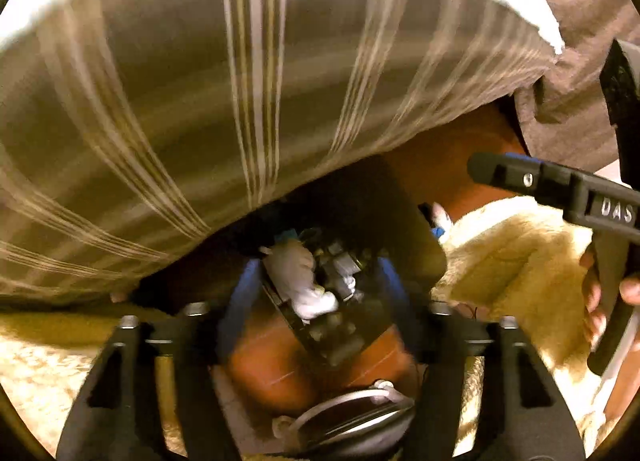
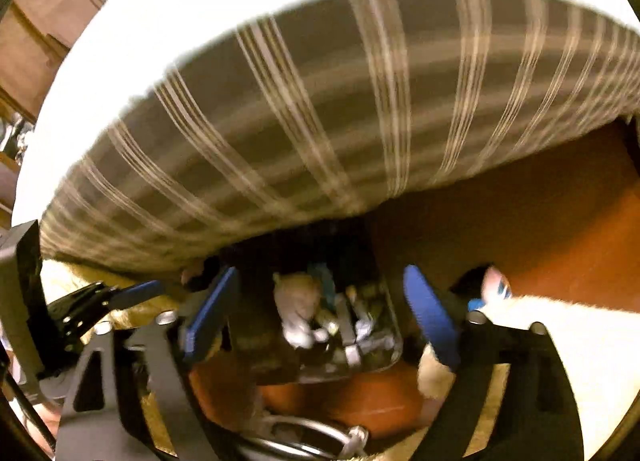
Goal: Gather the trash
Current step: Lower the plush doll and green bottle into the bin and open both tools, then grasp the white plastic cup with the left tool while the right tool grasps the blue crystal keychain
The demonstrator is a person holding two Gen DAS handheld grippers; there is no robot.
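A dark trash bin (image 1: 404,229) stands on the wooden floor beside the bed, full of several pieces of trash, with crumpled white paper (image 1: 298,275) on top. It also shows in the right wrist view (image 2: 360,257), where crumpled paper (image 2: 298,301) lies inside. My left gripper (image 1: 316,285) is open, its blue fingers either side of the bin's mouth, holding nothing. My right gripper (image 2: 320,313) is open and empty over the same bin. The right gripper also shows at the right edge of the left wrist view (image 1: 560,185). A small white and blue scrap (image 2: 494,283) lies on the floor right of the bin.
A plaid grey bed cover (image 1: 200,101) hangs over the bin from above. A fluffy cream rug (image 1: 516,261) lies to the right on the orange-brown floor (image 2: 540,221). A round metal-rimmed object (image 1: 352,417) sits below the grippers. Wooden furniture (image 2: 44,29) stands at far left.
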